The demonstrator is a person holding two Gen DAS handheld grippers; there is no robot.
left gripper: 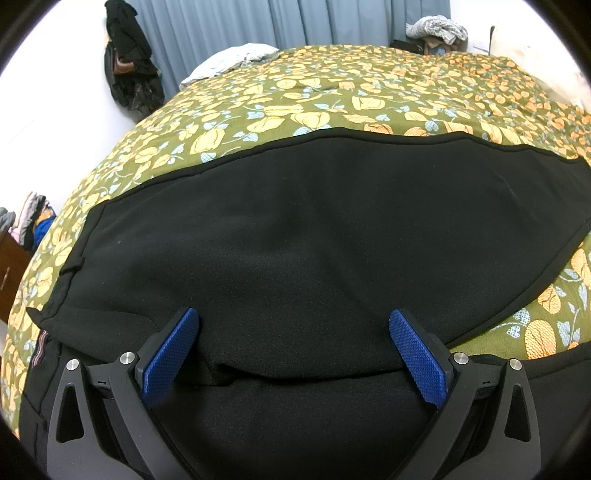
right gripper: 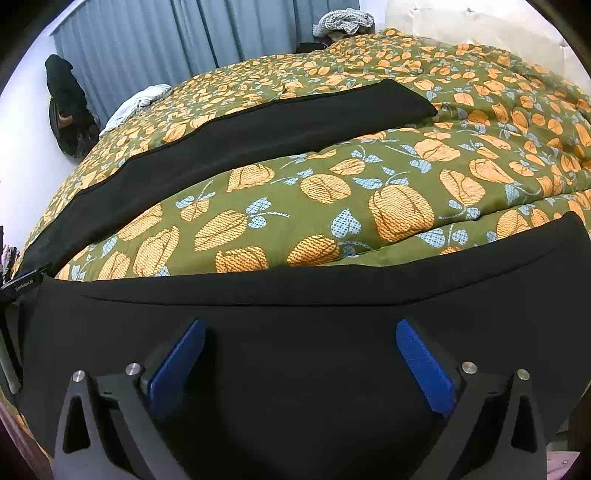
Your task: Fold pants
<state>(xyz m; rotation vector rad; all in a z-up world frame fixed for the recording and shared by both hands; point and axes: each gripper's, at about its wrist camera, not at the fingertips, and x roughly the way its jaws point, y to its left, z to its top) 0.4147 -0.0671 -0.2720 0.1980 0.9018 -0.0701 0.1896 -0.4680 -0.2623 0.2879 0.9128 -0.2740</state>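
Black pants (left gripper: 295, 229) lie spread flat on a bed with an olive floral quilt (left gripper: 332, 99). In the left wrist view my left gripper (left gripper: 293, 319) is open, its blue pads wide apart over the near part of the pants, by a fold edge. In the right wrist view my right gripper (right gripper: 301, 328) is open over the near leg (right gripper: 295, 354). The far leg (right gripper: 258, 125) stretches diagonally across the quilt (right gripper: 369, 184), with bare quilt between the two legs.
Blue curtains (left gripper: 240, 29) hang behind the bed. Dark clothes (left gripper: 129, 66) hang on the left wall. A pale cloth (left gripper: 229, 62) lies at the bed's far edge and a grey bundle (left gripper: 436, 27) sits beyond it. Stacked clothes (left gripper: 29, 218) are at left.
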